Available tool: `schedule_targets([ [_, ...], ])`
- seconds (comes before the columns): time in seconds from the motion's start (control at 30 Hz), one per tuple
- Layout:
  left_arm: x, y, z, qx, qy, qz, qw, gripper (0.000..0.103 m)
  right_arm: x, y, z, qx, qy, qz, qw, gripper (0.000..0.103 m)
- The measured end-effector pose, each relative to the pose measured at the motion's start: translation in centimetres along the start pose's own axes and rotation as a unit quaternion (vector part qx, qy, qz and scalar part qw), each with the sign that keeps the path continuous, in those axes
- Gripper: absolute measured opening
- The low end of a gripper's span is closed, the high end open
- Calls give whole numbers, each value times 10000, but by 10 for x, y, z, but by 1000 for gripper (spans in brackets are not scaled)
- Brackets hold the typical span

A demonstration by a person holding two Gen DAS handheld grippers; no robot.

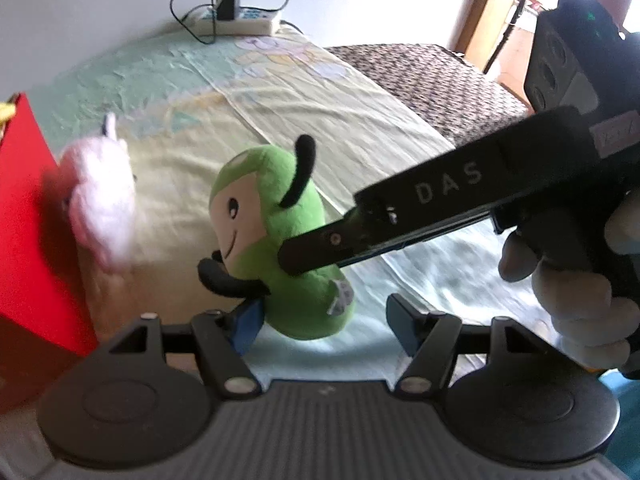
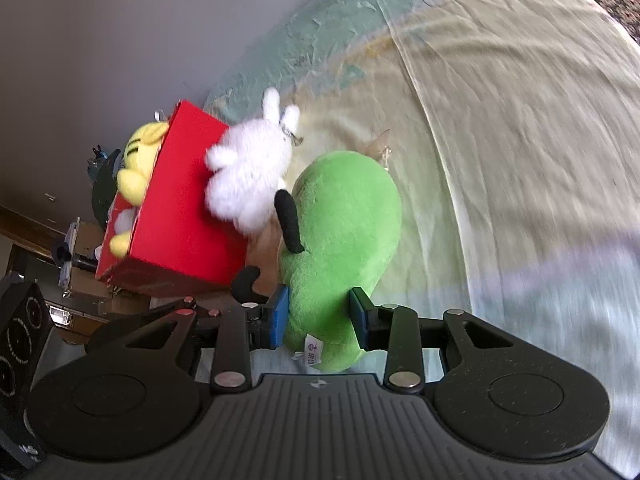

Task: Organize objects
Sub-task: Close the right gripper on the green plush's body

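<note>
A green plush toy [image 1: 276, 236] with black arms and a smiling face is on the bed; it also shows in the right wrist view [image 2: 344, 240]. My right gripper [image 2: 320, 316] is shut on its lower body, blue pads pressing both sides; its finger [image 1: 320, 244] reaches in from the right. My left gripper [image 1: 324, 320] is open and empty, close in front of the green toy. A white fluffy plush [image 1: 102, 200] leans against a red box [image 1: 28, 240]. The red box [image 2: 180, 208] holds a yellow plush [image 2: 138, 164], with the white plush [image 2: 252, 172] against its side.
The bed has a pale yellow and green sheet [image 1: 320, 92] and a dark patterned blanket [image 1: 432, 80] at the far right. A power strip with a charger and cables [image 1: 236, 16] lies at the bed's far end. A black device [image 2: 20, 340] sits at the left.
</note>
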State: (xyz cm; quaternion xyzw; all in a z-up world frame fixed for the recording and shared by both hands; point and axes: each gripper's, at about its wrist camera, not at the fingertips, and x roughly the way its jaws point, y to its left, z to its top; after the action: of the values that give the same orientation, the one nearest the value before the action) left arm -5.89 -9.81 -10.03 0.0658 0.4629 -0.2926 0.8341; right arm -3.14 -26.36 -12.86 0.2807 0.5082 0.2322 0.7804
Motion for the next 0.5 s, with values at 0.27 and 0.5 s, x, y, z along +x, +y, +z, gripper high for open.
schedule_targets([
  [0.27, -5, -2, -4, -66, -170, -61, 9998, 79, -11, -3, -9, 235, -304, -51, 9992, 46],
  [0.5, -3, 11, 11, -237, -391, 176, 9988, 85, -8, -8, 2, 298, -510, -221, 9980, 60],
])
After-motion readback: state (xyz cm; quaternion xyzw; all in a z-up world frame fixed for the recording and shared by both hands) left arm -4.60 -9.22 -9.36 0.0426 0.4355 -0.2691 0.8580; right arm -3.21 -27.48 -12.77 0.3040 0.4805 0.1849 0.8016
